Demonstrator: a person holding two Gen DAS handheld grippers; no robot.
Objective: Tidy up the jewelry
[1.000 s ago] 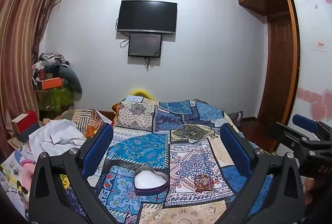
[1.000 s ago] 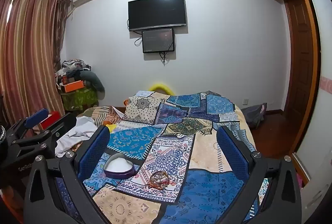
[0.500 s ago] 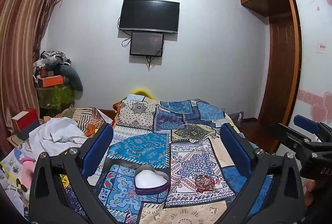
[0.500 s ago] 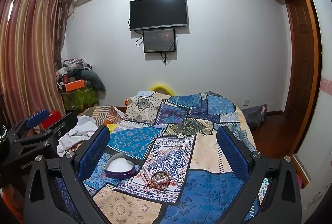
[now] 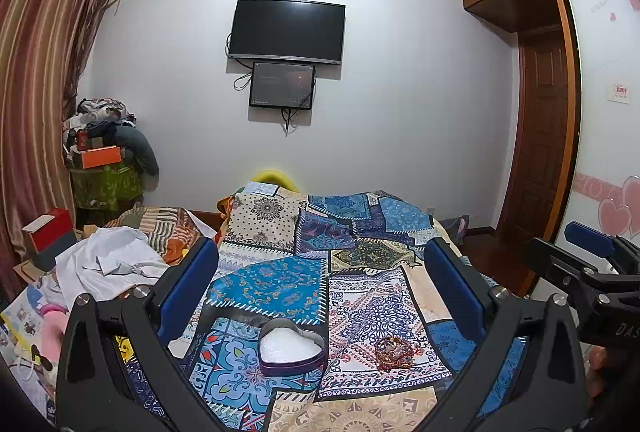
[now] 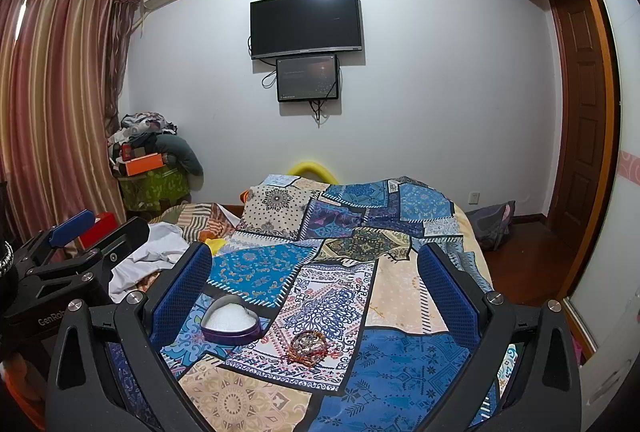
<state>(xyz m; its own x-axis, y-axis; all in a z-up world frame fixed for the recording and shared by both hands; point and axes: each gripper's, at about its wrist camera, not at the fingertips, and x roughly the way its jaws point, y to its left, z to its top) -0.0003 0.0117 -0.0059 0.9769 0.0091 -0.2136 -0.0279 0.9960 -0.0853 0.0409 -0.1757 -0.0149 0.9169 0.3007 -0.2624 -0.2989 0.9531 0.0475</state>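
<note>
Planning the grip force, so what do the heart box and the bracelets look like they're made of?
Heart box: probably thin tin, going by its shiny purple wall and bright rim; the white filling looks like foam or padding. Bracelets: small beads, brown and gold with some red, perhaps wood or glass on cord; too small to tell. Both lie on the printed cloth bedspread.

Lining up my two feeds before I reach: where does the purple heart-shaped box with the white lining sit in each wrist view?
Left wrist: purple heart-shaped box with white lining, bottom centre, between the open claw's fingers.
Right wrist: lower left, beside the left blue finger pad.
Shared landmark: the tangled pile of bracelets lies just right of the box on the patchwork bedspread.
</note>
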